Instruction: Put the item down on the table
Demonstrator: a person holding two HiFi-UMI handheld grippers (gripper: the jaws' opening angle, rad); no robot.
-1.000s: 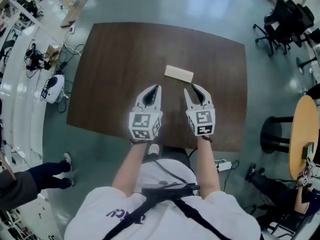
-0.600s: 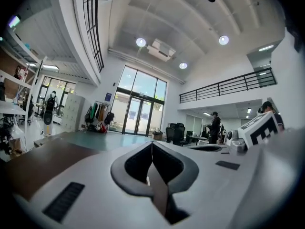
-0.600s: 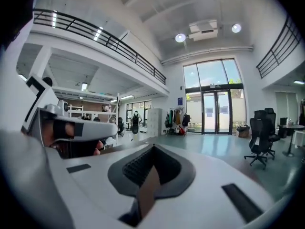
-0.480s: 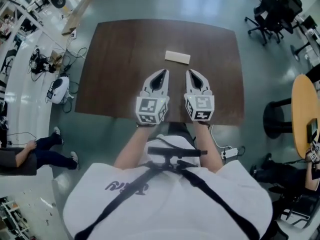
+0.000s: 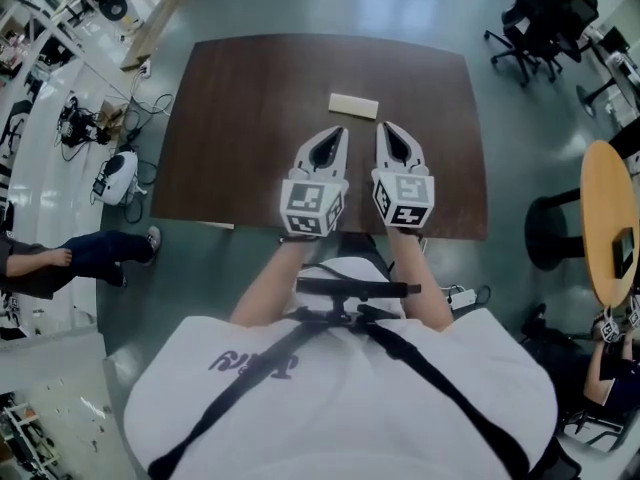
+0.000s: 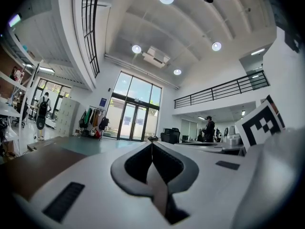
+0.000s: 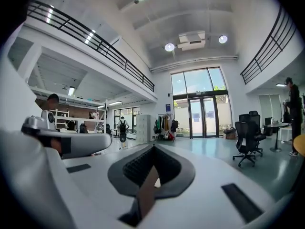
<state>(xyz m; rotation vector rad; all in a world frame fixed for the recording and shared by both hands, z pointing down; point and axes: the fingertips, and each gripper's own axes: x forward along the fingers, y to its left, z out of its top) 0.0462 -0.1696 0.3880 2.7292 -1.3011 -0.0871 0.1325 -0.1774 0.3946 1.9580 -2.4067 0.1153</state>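
A pale rectangular block [image 5: 354, 106] lies flat on the dark brown table [image 5: 240, 118], towards its far middle. Both grippers hover side by side over the near half of the table, short of the block and not touching it. My left gripper [image 5: 341, 131] has its jaws together with nothing between them; in the left gripper view its tips [image 6: 152, 140] meet and point out into the hall. My right gripper [image 5: 381, 127] is likewise shut and empty, and in the right gripper view its tips [image 7: 153, 147] meet level with the room, above the table.
Office chairs [image 5: 535, 23] stand at the far right, and a round wooden table [image 5: 612, 218] is at the right edge. Cables and gear [image 5: 110, 173] lie on the floor left of the table. A seated person's legs [image 5: 70, 258] show at the left.
Both grippers have drawn closer together and tilted up level. The right gripper's jaws, apart a second ago, have come together. The block lies where it was on the table.
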